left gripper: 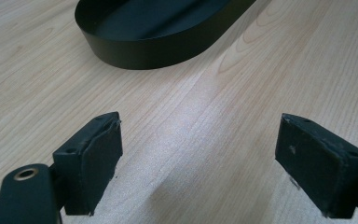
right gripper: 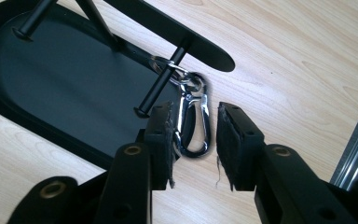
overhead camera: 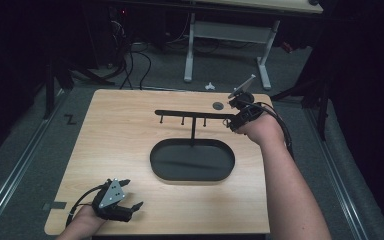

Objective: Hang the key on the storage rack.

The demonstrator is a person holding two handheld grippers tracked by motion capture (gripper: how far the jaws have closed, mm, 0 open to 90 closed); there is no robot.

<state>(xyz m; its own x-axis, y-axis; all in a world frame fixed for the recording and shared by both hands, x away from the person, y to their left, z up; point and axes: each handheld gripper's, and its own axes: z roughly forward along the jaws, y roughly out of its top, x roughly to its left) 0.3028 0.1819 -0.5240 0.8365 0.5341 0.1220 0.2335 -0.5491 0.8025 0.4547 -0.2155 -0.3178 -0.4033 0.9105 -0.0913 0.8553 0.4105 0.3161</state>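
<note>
Table [left gripper: 223,107]: pale wood grain, smooth, slight sheen. Tray [left gripper: 140,51]: matt black. Clip [right gripper: 193,121]: polished metal, glossy. Jaw pads: black, rough, frayed edges.

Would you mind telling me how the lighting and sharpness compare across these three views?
High view: dim, dark surroundings, the table lit and soft in detail. Left gripper view: bright sheen on the wood, near jaws slightly soft, the black tray sharper. Right gripper view: well lit, glare on the metal clip, which casts a shadow beneath it.
</note>
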